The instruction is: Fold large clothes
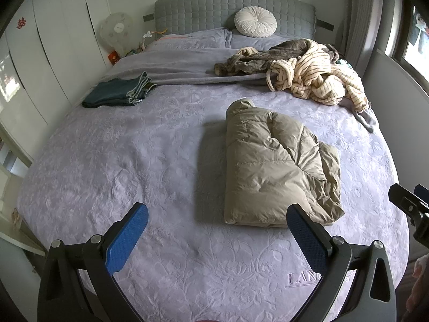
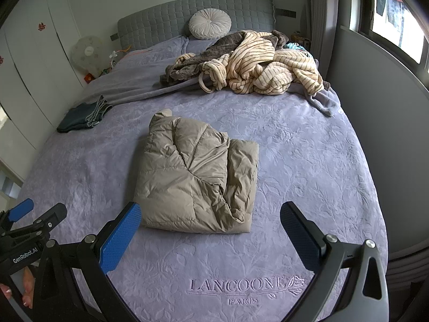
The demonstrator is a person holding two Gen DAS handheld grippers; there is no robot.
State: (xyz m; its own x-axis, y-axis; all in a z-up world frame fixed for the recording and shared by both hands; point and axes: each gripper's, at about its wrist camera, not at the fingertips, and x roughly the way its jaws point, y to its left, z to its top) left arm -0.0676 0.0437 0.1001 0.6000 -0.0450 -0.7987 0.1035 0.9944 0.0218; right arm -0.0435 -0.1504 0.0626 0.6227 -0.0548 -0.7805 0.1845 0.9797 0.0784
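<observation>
A tan puffer jacket (image 1: 276, 166) (image 2: 198, 177) lies folded into a thick rectangle in the middle of the purple bed (image 1: 134, 161) (image 2: 308, 161). My left gripper (image 1: 217, 214) hovers open over the bedspread, just in front and left of the jacket, holding nothing. My right gripper (image 2: 210, 212) is open too, its fingers straddling the near edge of the jacket without touching it. The left gripper (image 2: 37, 212) shows at the left edge of the right wrist view, and the right gripper (image 1: 410, 204) shows at the right edge of the left wrist view.
A heap of striped cream and grey-brown robes (image 1: 303, 69) (image 2: 254, 64) lies at the far right of the bed. Folded dark green jeans (image 1: 118, 94) (image 2: 80, 118) sit at the left edge. A round white cushion (image 1: 254, 21) leans on the headboard. Wardrobes (image 1: 40, 67) stand left, a fan (image 1: 115, 30) beside them.
</observation>
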